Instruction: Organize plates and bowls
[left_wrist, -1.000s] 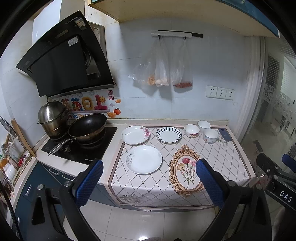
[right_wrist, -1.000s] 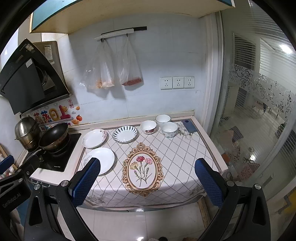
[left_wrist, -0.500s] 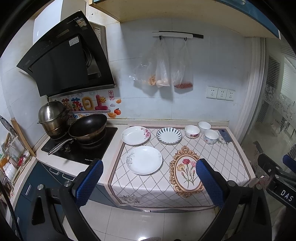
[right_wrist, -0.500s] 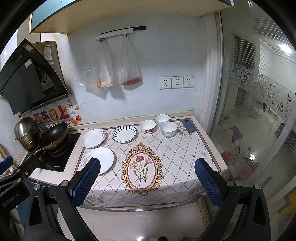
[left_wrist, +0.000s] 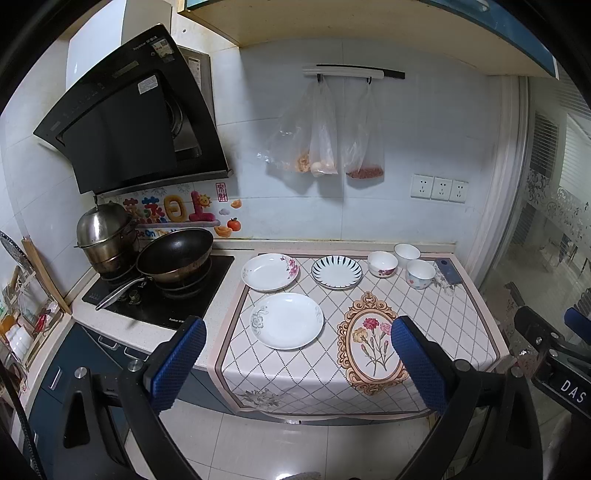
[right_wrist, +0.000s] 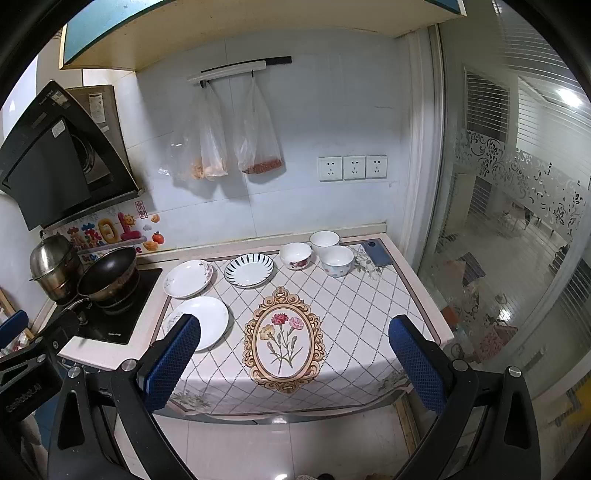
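Observation:
Three plates lie on the patterned counter mat: a plain white plate (left_wrist: 287, 320) (right_wrist: 202, 322) nearest, a pink-flowered plate (left_wrist: 270, 272) (right_wrist: 188, 278) behind it, and a blue-striped plate (left_wrist: 336, 271) (right_wrist: 249, 270) to its right. Three white bowls stand at the back right: a flowered bowl (left_wrist: 382, 263) (right_wrist: 295, 255), a plain bowl (left_wrist: 406, 252) (right_wrist: 324, 240) and a third bowl (left_wrist: 420, 273) (right_wrist: 336, 260). My left gripper (left_wrist: 297, 354) and right gripper (right_wrist: 293, 356) are both open and empty, held well back from the counter's front edge.
A wok (left_wrist: 173, 254) and a steel pot (left_wrist: 105, 236) sit on the black hob (left_wrist: 162, 295) at left under the range hood (left_wrist: 129, 122). A phone (left_wrist: 447, 270) lies at the back right. Plastic bags (left_wrist: 323, 147) hang on the wall. A glass partition (right_wrist: 517, 221) stands right.
Both views have shifted very slightly; the counter sits a touch farther away. Nothing on the counter has moved and both grippers stay open.

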